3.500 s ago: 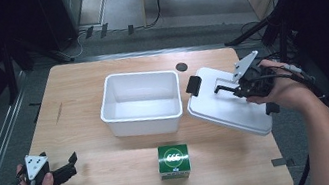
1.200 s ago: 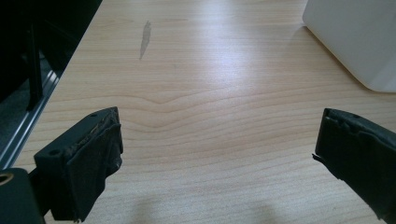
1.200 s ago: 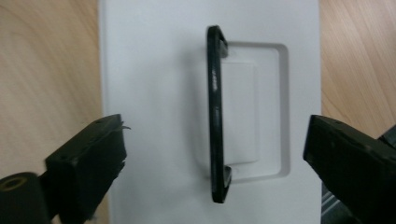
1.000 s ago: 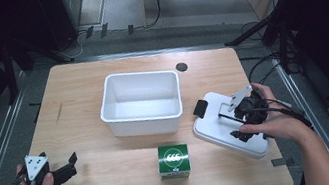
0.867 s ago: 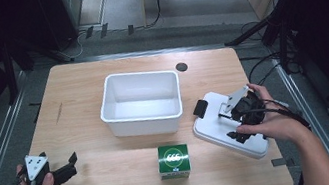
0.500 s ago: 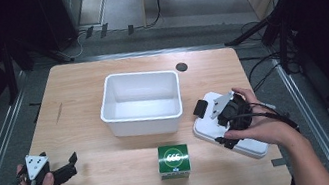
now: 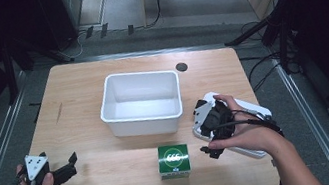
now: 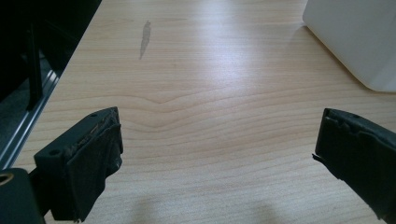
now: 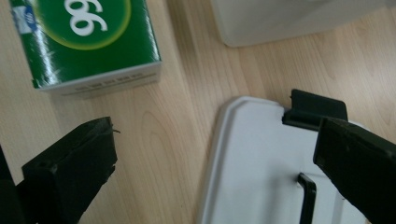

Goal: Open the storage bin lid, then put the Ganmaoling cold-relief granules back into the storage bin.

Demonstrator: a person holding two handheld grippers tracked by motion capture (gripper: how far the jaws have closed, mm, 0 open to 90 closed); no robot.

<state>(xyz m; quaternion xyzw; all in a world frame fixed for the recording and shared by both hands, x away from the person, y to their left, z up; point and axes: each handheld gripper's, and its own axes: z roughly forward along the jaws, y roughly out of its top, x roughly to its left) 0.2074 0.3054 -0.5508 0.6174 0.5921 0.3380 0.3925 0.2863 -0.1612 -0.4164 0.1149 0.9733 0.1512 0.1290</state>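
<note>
Two grippers, both with jaws wide and empty. Your right gripper [image 7: 209, 138] hangs over the near edge of the flat white plastic lid [image 7: 252, 111], lower right of the high view, just beside the green cardboard box [image 7: 173, 161]. Your left gripper [image 7: 66, 170] rests lower left, well apart from the white rectangular plastic tub [image 7: 140, 102].

Ahead of the left gripper [image 8: 219, 158], between its wide-spread jaws, lies bare wooden table [image 8: 210, 93], with only the white bin [image 8: 359, 37] standing off to its front right. The right gripper [image 9: 215, 172] has less room: the white lid [image 9: 261, 168] lies under its right jaw, and its black clip [image 9: 313, 109] sits just ahead of that jaw. The green box [image 9: 88, 42] blocks the front left, the bin's corner stands straight ahead, and a bare strip of table runs between box and lid.
</note>
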